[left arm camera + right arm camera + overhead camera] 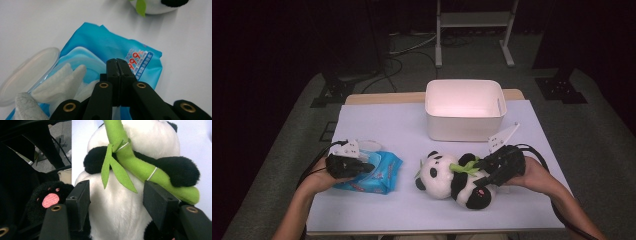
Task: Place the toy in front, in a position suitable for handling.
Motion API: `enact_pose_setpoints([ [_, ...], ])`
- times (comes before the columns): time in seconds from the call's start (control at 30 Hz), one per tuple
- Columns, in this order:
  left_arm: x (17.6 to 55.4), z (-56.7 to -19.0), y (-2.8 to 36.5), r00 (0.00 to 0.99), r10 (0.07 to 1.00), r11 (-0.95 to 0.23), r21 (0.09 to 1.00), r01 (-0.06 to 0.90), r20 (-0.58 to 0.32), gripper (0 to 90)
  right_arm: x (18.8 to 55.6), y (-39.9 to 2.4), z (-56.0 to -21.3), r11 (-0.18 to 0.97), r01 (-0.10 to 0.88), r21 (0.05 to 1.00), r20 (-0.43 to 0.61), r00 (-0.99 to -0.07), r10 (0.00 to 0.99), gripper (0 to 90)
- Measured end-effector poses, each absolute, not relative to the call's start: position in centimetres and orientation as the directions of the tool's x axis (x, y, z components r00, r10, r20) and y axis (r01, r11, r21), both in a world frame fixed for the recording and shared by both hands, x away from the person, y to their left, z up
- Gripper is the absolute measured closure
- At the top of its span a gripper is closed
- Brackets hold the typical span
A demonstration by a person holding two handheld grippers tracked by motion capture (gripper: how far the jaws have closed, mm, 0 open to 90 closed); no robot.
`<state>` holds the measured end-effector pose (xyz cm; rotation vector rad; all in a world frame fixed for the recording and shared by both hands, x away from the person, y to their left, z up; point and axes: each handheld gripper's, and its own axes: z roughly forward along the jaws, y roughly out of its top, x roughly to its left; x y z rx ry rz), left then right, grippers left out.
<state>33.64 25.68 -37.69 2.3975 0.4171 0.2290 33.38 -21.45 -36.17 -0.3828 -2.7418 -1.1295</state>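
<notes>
A blue pack of wet wipes [386, 172] lies at the front left of the table, its clear lid [27, 72] flipped open and a white wipe [62, 82] sticking out. My left gripper [362, 167] rests over the pack; in the left gripper view its jaws [116, 62] meet flat together above the pack [100, 42], with nothing visible between them. A plush panda [437, 175] hugging a green bamboo stalk [140, 167] lies at the front centre. My right gripper [482, 167] holds it from the right, the pads [117, 195] pressed into both sides of its white belly [117, 220].
A white plastic bin [464, 127] stands at the back centre, with bare pale table cover [382, 125] to its left. The panda's black foot with a pink sole [51, 200] lies beside my right gripper's left jaw. Dark floor and a stand lie beyond the table.
</notes>
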Motion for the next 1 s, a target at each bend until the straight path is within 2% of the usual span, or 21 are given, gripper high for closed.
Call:
enact_pose_setpoints([
  [0.37, 33.5, -37.2, 24.1, 0.943, 0.333, -0.712, 0.657, 0.248, 0.006, 89.7, 33.3, -21.5, -36.3, 0.678, 0.289, 0.676, 0.232, -0.957, 0.176, 37.9],
  [1.0, 33.7, -35.8, 19.1, 0.973, 0.229, -0.708, 0.682, 0.181, -0.021, 89.6, 33.1, -21.6, -36.4, 0.678, 0.281, 0.679, 0.221, -0.959, 0.176, 37.9],
])
